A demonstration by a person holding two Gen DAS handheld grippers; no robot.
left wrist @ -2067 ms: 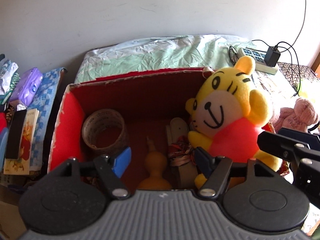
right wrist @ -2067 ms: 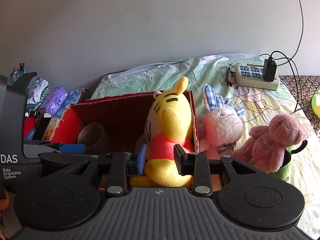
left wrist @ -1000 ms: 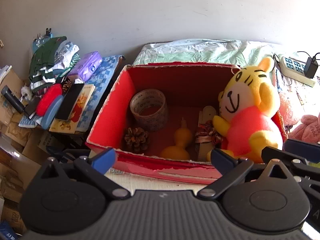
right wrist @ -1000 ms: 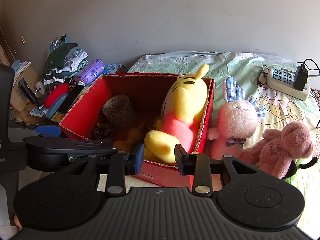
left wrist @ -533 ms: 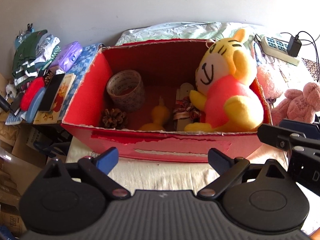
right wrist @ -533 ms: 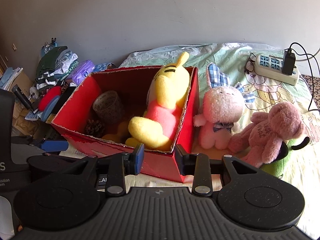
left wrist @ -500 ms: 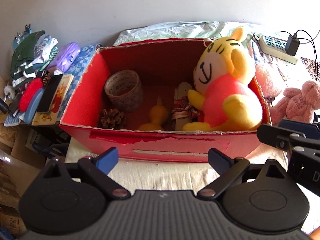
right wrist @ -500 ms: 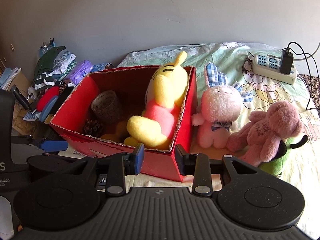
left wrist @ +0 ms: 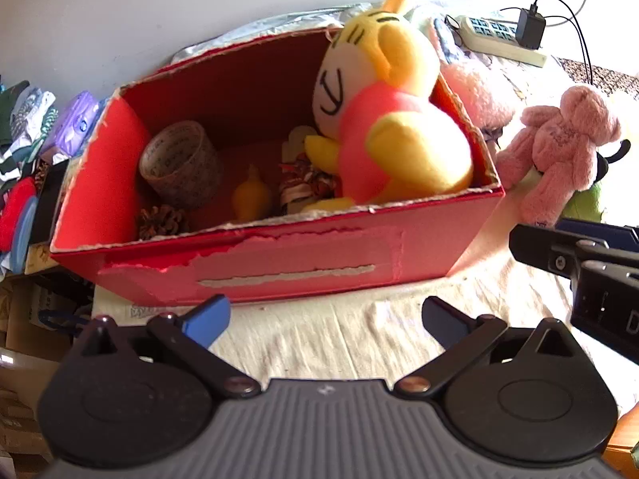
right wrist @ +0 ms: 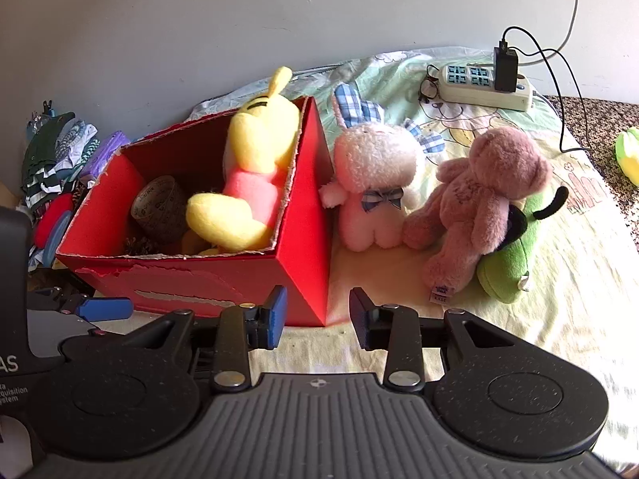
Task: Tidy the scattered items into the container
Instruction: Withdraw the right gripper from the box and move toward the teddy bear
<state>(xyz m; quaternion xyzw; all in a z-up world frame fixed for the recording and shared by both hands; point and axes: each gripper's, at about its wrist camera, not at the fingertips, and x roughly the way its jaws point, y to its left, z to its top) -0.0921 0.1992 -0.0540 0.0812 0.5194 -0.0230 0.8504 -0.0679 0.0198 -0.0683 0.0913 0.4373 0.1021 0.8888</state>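
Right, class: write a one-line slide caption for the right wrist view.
Right gripper open and empty before the red box holding a yellow tiger plush; pink bunny, pink bear wait outside.

Your left gripper (left wrist: 323, 319): black w/ ribbed grey housing, round black discs, brass pivot screws, one blue pad, one dark. Your right gripper (right wrist: 315, 315): same build; white "Data Acquisition System" lettering on neighbouring unit.
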